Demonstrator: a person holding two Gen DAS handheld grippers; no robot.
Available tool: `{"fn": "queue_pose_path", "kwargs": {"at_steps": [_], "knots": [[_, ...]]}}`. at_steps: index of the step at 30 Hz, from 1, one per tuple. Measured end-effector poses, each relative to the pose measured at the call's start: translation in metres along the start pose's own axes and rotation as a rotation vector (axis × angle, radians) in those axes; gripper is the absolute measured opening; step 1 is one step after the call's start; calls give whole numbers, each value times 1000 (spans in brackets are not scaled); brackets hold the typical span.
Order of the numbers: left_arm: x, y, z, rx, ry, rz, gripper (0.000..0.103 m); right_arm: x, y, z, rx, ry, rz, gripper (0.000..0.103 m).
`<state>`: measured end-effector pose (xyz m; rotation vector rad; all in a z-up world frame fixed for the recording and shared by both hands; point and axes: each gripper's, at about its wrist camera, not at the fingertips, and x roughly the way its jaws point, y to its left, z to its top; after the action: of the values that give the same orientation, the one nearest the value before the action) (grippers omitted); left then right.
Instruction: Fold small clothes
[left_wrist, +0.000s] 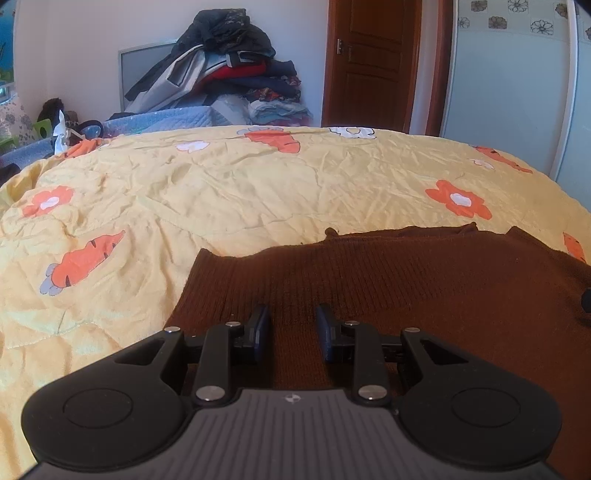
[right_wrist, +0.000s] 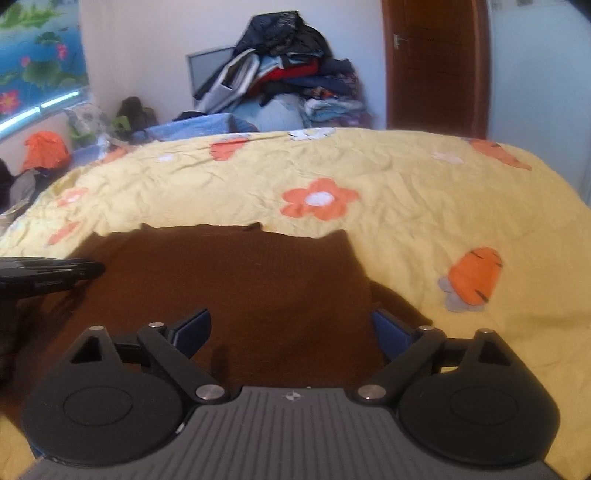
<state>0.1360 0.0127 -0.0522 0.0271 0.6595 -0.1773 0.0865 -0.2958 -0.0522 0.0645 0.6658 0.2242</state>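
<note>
Brown knit garment (left_wrist: 406, 288) flat; bare yellow bedspread (left_wrist: 221, 192) beyond its edges.

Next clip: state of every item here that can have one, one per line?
Brown knit garment: spread flat on the bedspread, not yet folded.
Left tongs: narrow gap, nothing gripped, over the garment.
Right tongs: wide open, empty, over the garment.
Yellow bedspread: wrinkled.
Wooden door: closed.

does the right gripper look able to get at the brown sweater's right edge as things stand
Probably yes: the right gripper is wide open just above the brown sweater, whose edge lies by its right finger, nothing between.
</note>
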Motion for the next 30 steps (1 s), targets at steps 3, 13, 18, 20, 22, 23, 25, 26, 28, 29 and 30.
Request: {"fn": "queue_pose_path", "kwargs": {"at_steps": [3,13,18,20,22,23,25,26,28,29,30], "knots": [[0,0,0,0,1,-1,28,25,-10,-12,2,81,-20,103],[-118,44,-46,-247,-126,-56,95,-57,-44,-26,185,28,64,95],[-151,57,-91,-406,-16,-85,94,-76,-68,-52,297,100,56,90],[-158,51,-97,-382,-28,-60,94,-77,-64,-57,289,115,64,87],[-165,38,-93,-288,-74,10,94,-79,-55,-55,259,110,67,85],[-168,30,-88,-233,-104,39,94,-82,-50,-52,235,96,64,85],[-179,10,-75,-94,-182,68,94,-91,-32,-43,139,58,47,85],[-183,-5,-68,11,-220,64,94,-94,-20,-38,71,44,42,85],[-182,-39,-63,222,-246,20,94,-93,6,-34,-58,43,60,85],[-175,-56,-65,320,-236,-8,94,-90,17,-33,-106,55,84,85],[-167,-70,-69,392,-221,-29,94,-83,27,-33,-141,78,110,85]]}}
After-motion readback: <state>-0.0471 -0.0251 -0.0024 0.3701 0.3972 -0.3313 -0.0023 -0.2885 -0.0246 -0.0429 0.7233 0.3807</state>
